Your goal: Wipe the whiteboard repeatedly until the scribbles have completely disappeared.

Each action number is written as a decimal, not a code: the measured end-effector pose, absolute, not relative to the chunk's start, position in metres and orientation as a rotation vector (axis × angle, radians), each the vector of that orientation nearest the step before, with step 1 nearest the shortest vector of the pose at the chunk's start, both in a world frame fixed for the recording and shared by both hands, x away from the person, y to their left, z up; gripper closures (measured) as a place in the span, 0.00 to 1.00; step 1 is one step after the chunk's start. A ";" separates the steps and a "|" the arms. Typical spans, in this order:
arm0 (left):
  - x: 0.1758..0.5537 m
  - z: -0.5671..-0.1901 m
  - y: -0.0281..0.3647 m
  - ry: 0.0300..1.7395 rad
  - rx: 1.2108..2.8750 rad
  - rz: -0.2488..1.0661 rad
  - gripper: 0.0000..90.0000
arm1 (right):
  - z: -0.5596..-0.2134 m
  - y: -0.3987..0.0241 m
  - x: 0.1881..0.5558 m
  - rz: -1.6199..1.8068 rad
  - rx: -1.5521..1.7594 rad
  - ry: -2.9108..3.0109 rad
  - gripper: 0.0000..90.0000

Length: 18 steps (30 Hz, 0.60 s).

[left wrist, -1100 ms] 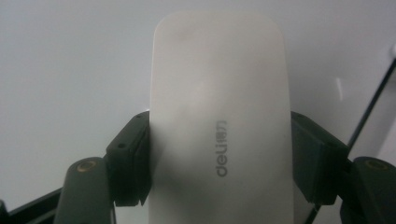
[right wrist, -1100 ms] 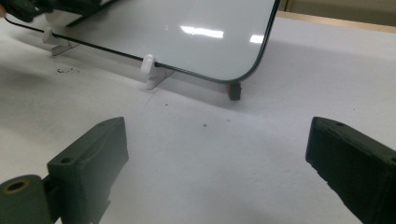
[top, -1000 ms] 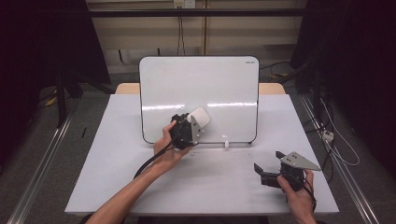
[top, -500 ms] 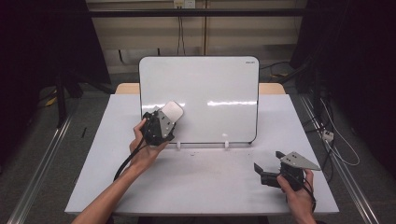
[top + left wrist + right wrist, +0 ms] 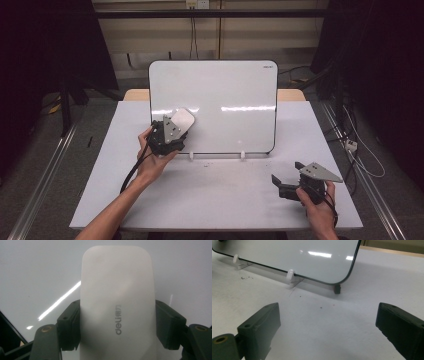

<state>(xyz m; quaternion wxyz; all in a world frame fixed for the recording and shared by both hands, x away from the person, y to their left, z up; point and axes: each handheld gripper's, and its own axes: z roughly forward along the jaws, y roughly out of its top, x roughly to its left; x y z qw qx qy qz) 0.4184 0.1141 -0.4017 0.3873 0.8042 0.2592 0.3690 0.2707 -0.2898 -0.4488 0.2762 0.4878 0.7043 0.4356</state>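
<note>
A white whiteboard [image 5: 225,100] stands upright on small white feet at the back of the white table [image 5: 225,200]. My left gripper [image 5: 174,129] is shut on a white oblong eraser [image 5: 182,119] marked "deli" and holds it against the board's lower left part. In the left gripper view the eraser [image 5: 117,290] sits between both black jaws of the left gripper [image 5: 117,327], with the board surface [image 5: 37,270] right behind it. My right gripper [image 5: 289,178] rests low at the table's front right, open and with nothing in it. In its own view the right gripper [image 5: 329,325] faces the whiteboard's [image 5: 287,255] lower right corner.
Two white clip feet [image 5: 242,156] and a dark rear stand [image 5: 337,288] hold the board up. A few dark specks [image 5: 245,278] lie on the table in front of it. Metal rails run along the floor at both table sides [image 5: 40,175].
My left gripper has slid the eraser leftward along the lower part of the board, most of it in the first half second. The right gripper has stayed where it was.
</note>
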 end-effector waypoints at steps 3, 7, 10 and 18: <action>0.410 -0.392 0.114 0.633 2.018 0.944 0.35 | -0.449 -0.289 0.272 1.171 1.310 1.892 0.06; 0.408 -0.389 0.118 0.653 1.995 0.917 0.35 | -0.448 -0.286 0.273 1.173 1.309 1.893 0.06; 0.409 -0.388 0.122 0.677 1.978 0.882 0.35 | -0.449 -0.285 0.276 1.172 1.312 1.898 0.06; 0.402 -0.380 0.128 0.700 1.937 0.822 0.35 | -0.449 -0.285 0.277 1.173 1.307 1.902 0.06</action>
